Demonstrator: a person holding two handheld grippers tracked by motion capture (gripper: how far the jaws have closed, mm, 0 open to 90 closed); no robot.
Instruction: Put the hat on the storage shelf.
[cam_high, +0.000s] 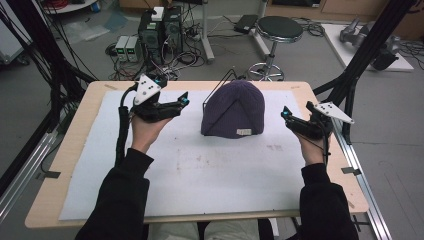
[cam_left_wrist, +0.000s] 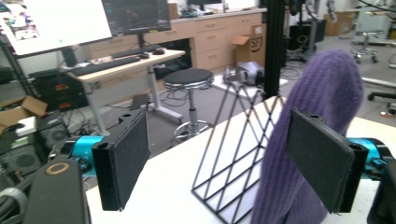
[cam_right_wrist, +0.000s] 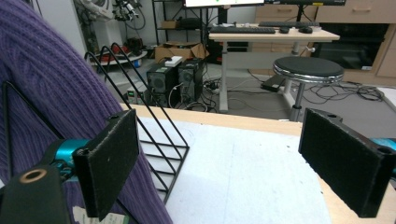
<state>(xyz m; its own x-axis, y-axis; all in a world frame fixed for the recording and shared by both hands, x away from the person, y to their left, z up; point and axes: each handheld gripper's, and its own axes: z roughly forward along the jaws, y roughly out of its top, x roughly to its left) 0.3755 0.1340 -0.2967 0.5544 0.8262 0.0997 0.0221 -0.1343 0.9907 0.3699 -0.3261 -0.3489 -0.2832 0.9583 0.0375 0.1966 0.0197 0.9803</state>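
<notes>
The purple knit hat (cam_high: 234, 108) sits draped over a black wire stand (cam_high: 216, 89) at the upper centre of the frame, probably so it keeps its shape, while the left gripper (cam_high: 184, 99) and the right gripper (cam_high: 285, 114) wait on either side, both released with nothing between their jaws.

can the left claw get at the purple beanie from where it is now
Probably yes. The left claw is open and points toward the purple beanie, which hangs on the black wire stand; bare white mat lies between them.
</notes>
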